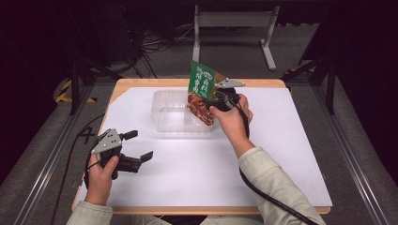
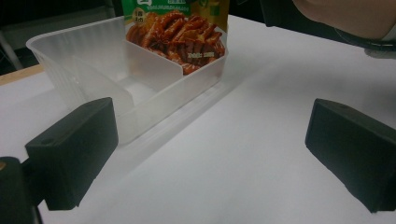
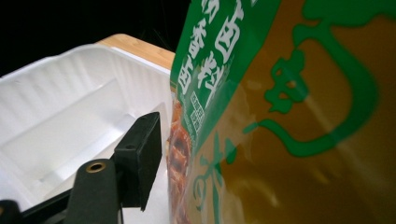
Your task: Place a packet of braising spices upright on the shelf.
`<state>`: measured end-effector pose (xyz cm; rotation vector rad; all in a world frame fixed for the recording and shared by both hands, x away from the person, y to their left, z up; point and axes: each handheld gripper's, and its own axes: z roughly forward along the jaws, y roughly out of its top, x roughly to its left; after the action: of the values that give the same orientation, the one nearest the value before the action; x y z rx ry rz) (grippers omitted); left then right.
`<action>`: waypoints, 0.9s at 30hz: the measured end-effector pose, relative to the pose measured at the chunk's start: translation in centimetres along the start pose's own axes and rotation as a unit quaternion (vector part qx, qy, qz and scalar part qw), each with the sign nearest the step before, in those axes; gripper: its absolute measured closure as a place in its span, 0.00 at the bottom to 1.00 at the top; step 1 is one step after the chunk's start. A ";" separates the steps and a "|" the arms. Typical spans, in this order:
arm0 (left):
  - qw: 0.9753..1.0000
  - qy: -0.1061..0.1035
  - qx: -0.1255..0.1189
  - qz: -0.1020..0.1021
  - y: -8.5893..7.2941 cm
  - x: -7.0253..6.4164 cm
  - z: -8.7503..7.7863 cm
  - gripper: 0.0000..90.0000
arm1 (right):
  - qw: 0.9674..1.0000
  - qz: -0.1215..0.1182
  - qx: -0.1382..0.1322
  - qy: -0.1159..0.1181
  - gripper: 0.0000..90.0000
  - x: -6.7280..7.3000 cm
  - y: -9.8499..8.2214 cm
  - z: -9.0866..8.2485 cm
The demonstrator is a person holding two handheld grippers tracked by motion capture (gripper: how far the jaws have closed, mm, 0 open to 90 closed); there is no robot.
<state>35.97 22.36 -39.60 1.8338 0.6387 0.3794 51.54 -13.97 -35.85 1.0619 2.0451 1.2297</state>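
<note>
A snack pouch [image 1: 202,91] stands on end in the right-hand compartment of a clear plastic tray [image 1: 162,101] at the far side of the white mat [image 1: 281,154], its green top leaning out above the rim, as the right gripper [image 1: 217,96] hangs right beside it with jaws spread. In the right gripper view one black jaw stands clear of the pouch's printed face with a gap showing; the other jaw is hidden behind the foil, so the pads look to be off the pouch, though a light touch on the far side cannot be ruled out. The left gripper [image 1: 141,145] rests well apart on the near left of the mat, wide open and holding nothing, its view looking across the mat at the tray's near wall and the divider [image 2: 154,63] that pens the pouch in. The risk from here is the lean: unsupported, the tall pouch could tip over the rim toward the hand, or slump across the divider into the empty compartment. A jaw that catches the foil edge on the way out would drag the pouch up with it. The light tray, which nothing steadies, could also slide on the mat if the gripper knocks its wall.
</note>
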 end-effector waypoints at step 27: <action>1.000 -0.007 0.002 -0.005 -0.6 -0.4 -0.7 0.02 | 0.995 -0.022 -0.065 0.077 0.33 -2.2 -1.2 -9.9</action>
<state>35.09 22.81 -39.85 1.8339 0.6392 0.3582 44.86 -20.89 -32.42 0.8827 2.0572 1.4397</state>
